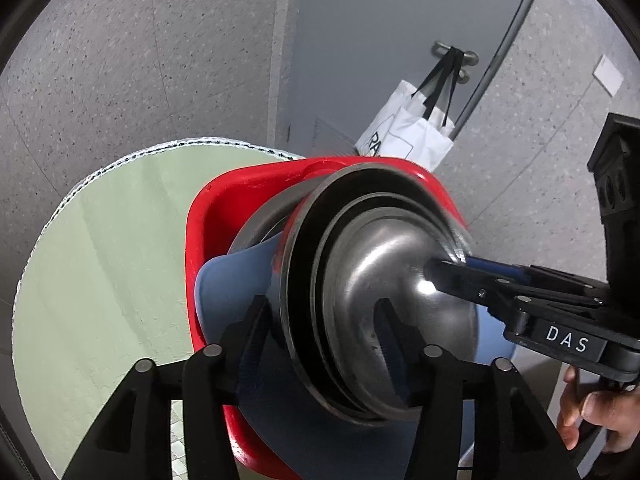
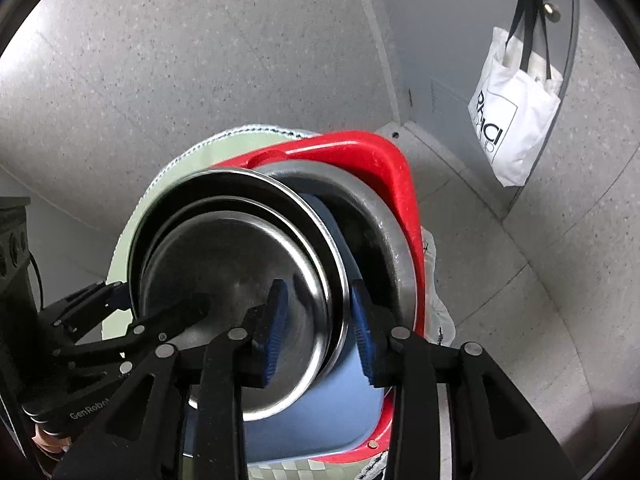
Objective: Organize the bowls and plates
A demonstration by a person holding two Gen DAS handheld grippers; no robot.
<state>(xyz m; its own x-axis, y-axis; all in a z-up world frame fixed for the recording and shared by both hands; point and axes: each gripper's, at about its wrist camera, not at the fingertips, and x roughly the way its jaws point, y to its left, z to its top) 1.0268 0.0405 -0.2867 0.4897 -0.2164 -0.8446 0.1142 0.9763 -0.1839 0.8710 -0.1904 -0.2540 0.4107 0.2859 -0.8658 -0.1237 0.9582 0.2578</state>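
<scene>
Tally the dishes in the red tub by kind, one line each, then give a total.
Steel bowls nested as a tilted stack, gripped on both sides by the left gripper and right gripper: 3 rims visible
Larger steel basin behind them: 1
Blue plate: 1
Total in the red tub: 5 visible

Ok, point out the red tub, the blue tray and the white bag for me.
red tub [image 2: 394, 168]: right wrist view, on its far rim.
blue tray [image 1: 240, 268]: left wrist view, on its bare corner.
white bag [image 2: 520, 120]: right wrist view, on its front panel.
</scene>
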